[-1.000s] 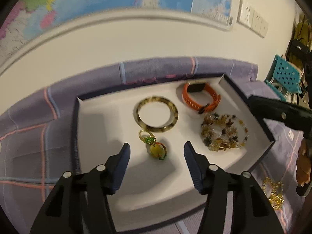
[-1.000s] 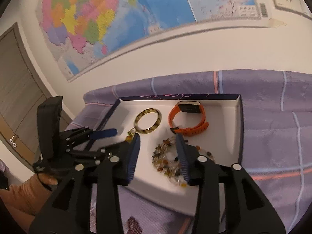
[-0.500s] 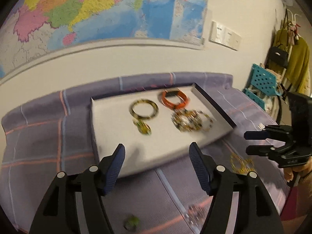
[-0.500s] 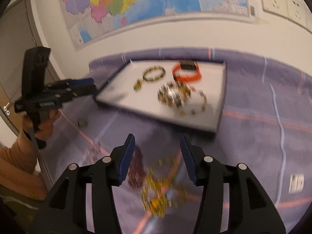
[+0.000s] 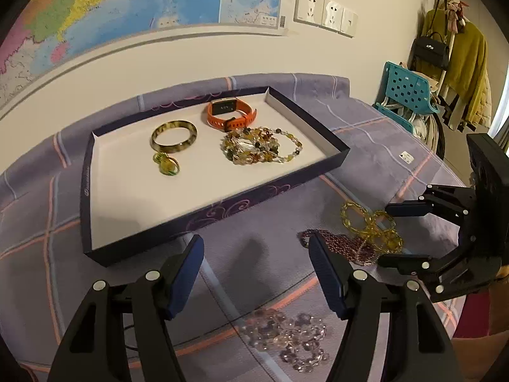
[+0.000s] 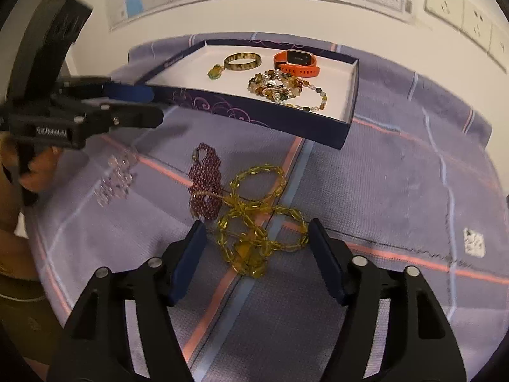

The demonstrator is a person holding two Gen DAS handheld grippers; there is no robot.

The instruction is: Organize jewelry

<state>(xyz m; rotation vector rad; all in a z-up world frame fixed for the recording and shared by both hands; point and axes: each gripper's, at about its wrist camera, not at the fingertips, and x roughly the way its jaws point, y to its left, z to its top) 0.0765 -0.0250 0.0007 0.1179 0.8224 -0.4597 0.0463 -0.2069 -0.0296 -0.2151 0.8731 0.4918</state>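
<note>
A dark box tray (image 5: 203, 213) (image 6: 270, 121) with a white floor holds a tortoiseshell bangle (image 5: 173, 136) (image 6: 242, 62), a green-yellow pendant (image 5: 166, 164), an orange watch (image 5: 230, 114) (image 6: 296, 63) and a mixed bead strand (image 5: 259, 149) (image 6: 283, 89). On the purple cloth lie a yellow bead necklace (image 5: 370, 226) (image 6: 257, 222), a maroon bead bracelet (image 5: 337, 243) (image 6: 205, 184) and clear crystal beads (image 5: 286, 334) (image 6: 116, 178). My left gripper (image 5: 256, 273) (image 6: 149, 103) is open and empty above the cloth. My right gripper (image 6: 257, 254) (image 5: 386, 232) is open, its fingers either side of the yellow necklace.
The purple checked cloth (image 6: 397, 191) covers the table up to the wall with a map (image 5: 127, 0) and sockets (image 5: 324, 12). A blue chair (image 5: 407, 92) and hanging coats (image 5: 458, 63) stand at the right. A small white label (image 6: 474, 242) lies on the cloth.
Both grippers have pulled back out of the tray and dropped toward the cloth in front of it. The right gripper now frames the yellow necklace. Both stay open.
</note>
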